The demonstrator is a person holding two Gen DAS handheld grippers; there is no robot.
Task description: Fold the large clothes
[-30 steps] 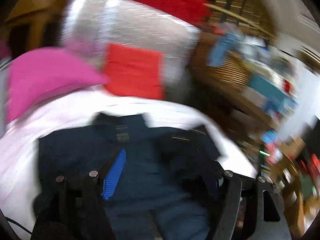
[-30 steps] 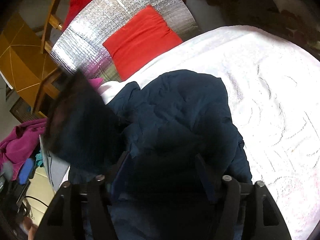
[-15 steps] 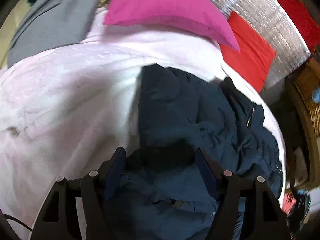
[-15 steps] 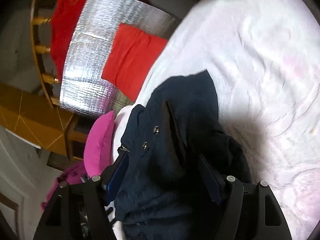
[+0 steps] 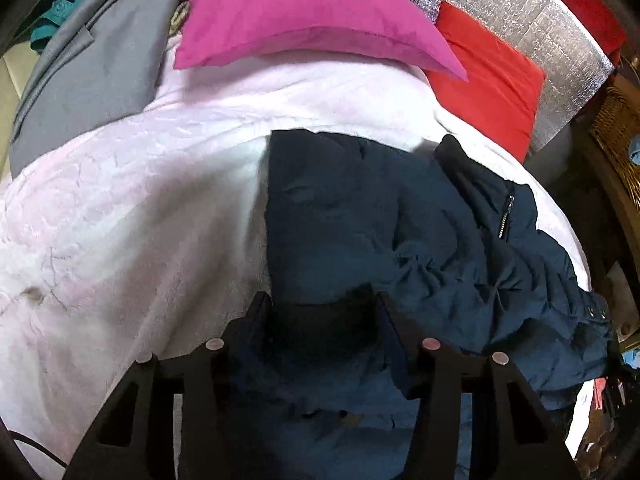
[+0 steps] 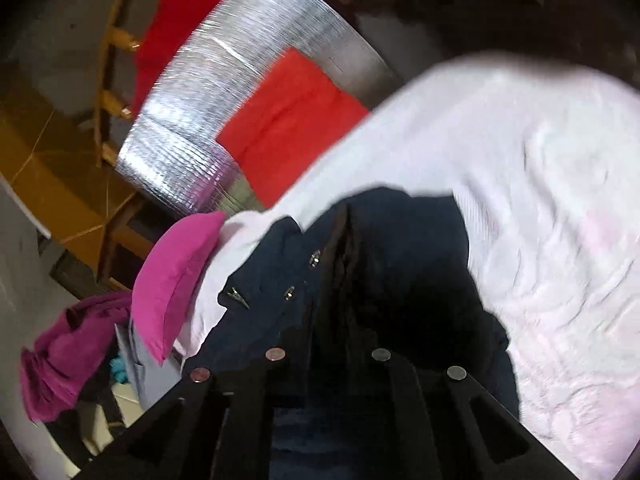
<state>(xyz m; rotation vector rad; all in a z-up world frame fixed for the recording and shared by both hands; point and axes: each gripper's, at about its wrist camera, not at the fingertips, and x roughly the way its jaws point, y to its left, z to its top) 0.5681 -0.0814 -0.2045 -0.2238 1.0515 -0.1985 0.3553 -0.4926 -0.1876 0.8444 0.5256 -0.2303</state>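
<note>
jacket [image 5: 360, 220], dark blue and rumpled, lies on the pale pink blanket [image 5: 120, 220] in the left wrist view, below a pink pillow [image 5: 304, 12] and red cushion [image 5: 492, 92]. the left gripper [image 5: 322, 304] has just been closing, jaws around a fold of the jacket. in the right wrist view the right gripper [image 6: 340, 264] is clamped tight on the jacket's front edge near the snaps [image 6: 315, 258].
</note>
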